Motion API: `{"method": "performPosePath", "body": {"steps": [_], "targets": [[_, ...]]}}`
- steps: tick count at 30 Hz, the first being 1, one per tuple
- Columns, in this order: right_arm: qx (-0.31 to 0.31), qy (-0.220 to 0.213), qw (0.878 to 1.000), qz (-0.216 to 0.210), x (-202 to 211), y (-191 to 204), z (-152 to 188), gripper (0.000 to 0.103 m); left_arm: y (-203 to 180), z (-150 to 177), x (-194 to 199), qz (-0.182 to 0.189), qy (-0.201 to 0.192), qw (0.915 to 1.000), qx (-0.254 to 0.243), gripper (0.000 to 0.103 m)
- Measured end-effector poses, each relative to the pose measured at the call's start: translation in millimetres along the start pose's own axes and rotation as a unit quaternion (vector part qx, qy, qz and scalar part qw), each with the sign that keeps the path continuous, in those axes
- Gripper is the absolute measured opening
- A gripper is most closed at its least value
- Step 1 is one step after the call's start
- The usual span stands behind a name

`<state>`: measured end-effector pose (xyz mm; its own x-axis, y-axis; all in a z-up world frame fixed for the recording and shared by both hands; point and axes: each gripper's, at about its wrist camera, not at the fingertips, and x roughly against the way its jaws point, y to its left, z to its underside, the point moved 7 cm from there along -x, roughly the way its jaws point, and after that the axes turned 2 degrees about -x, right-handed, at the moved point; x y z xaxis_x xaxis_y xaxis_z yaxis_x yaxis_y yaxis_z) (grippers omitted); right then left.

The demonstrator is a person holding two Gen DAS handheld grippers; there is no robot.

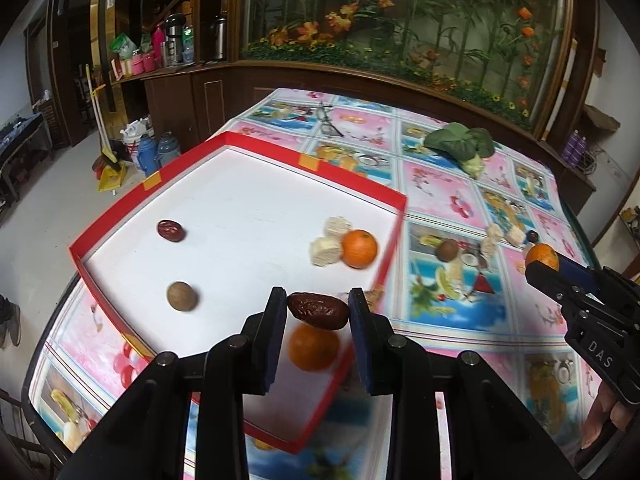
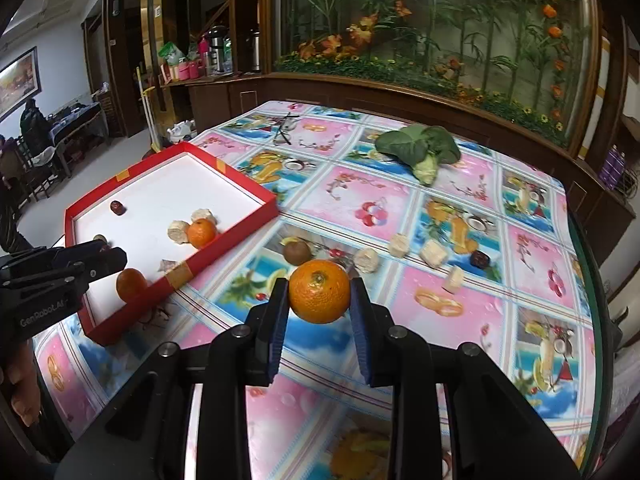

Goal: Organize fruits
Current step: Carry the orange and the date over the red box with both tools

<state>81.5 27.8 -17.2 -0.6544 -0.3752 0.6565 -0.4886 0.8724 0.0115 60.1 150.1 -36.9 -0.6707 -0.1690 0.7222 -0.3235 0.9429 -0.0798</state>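
— Fruits are gripped in both tools, are they not?
— Yes. A dark red date is clamped between the pads of the left hand-held gripper, which is held above the near edge of the red tray. A mandarin is pinched between the pads of the right hand-held gripper, held over the patterned surface — to the right of the tray.

— What is seen inside the tray?
— Just below the held date, a blurred orange fruit is seen on the white floor. Farther in, a second orange is found touching two pale chunks. A small date and a round brown fruit lie apart on the left side.

— And outside it?
— A brown kiwi is seen on the cloth just beyond the mandarin, with pale chunks and a dark date scattered to the right. A leafy green vegetable is laid farther back, and a pair of glasses near the far edge.

— Is anyone visible?
— Only fingers under the right tool, at the frame's edge.
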Motion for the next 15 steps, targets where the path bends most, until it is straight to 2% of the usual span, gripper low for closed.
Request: {"method": "performPosePath", "body": {"steps": [7, 15], "targets": [[0.008, -0.003, 1.0, -0.014, -15, 20, -15, 0.032, 23, -9, -6, -0.015, 0.0, 0.9998, 0.017, 0.031], [0.013, 0.001, 0.999, -0.049, -38, 49, -33, 0.032, 71, -27, -10, -0.056, -0.01, 0.9964, 0.063, 0.03]]}}
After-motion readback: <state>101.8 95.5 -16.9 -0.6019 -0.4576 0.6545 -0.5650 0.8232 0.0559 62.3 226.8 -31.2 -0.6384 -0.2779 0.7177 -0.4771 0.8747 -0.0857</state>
